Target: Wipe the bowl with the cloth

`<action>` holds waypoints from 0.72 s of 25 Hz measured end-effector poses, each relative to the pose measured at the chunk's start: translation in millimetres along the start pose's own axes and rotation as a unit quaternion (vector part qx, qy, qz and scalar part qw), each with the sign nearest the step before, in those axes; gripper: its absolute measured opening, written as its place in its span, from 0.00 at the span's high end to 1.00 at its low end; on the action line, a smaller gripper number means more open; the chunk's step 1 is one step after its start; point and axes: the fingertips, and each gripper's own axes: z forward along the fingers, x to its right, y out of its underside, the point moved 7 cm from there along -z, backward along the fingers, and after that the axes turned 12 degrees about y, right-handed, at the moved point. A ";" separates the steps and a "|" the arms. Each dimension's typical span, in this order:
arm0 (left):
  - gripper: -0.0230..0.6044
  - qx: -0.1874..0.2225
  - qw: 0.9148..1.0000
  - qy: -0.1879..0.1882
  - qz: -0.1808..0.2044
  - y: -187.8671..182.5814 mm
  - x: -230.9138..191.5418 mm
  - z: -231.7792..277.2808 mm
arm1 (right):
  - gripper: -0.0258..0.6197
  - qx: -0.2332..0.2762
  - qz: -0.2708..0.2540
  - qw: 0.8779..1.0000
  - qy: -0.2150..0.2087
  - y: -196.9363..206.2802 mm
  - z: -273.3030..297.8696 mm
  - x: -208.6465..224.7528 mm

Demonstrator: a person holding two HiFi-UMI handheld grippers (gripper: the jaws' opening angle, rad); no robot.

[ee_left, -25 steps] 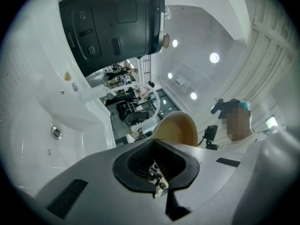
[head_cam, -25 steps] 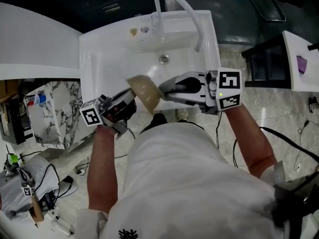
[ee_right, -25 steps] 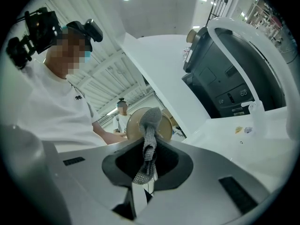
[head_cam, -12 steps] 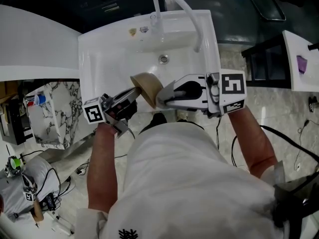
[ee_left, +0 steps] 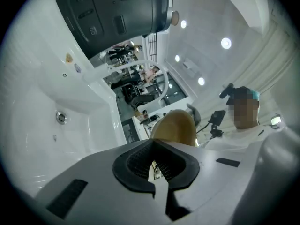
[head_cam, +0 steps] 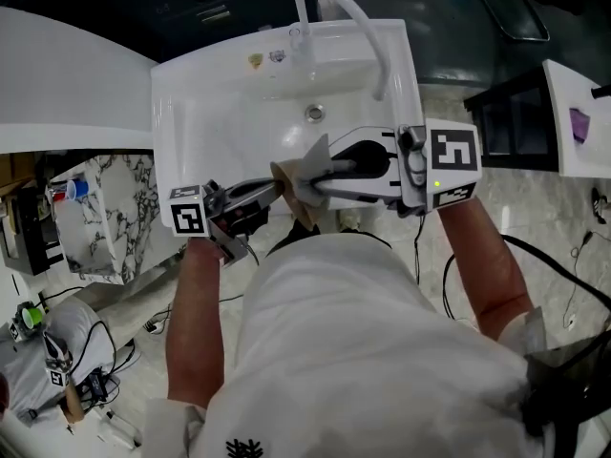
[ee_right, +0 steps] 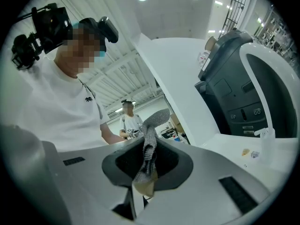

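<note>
Now my left hand-held gripper point(ee_left: 157, 167) is pressed together on the rim of the tan round bowl point(ee_left: 174, 128), which it holds on edge over the front of the white ceramic sink point(head_cam: 215, 113). My right hand-held gripper point(ee_right: 145, 172) pinches the grey knitted cloth point(ee_right: 149, 142), which lies against the bowl.

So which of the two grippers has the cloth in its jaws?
The right gripper: a grey knitted cloth is pinched between its jaws. The left gripper grips the tan bowl.
</note>
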 end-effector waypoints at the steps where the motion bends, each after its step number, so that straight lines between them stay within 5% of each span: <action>1: 0.94 -0.007 1.000 0.002 0.000 1.7 1.0 2.3 | 0.89 0.001 -0.001 1.000 0.002 -1.0 0.7 2.2; 9: 0.94 -0.038 0.999 0.029 0.007 10.8 9.6 16.4 | 0.89 0.009 0.027 0.999 0.030 10.0 7.4 22.4; 18: 0.94 -0.011 0.998 0.065 0.022 9.5 26.5 14.3 | 0.89 -0.006 0.078 0.996 0.043 45.4 21.2 36.1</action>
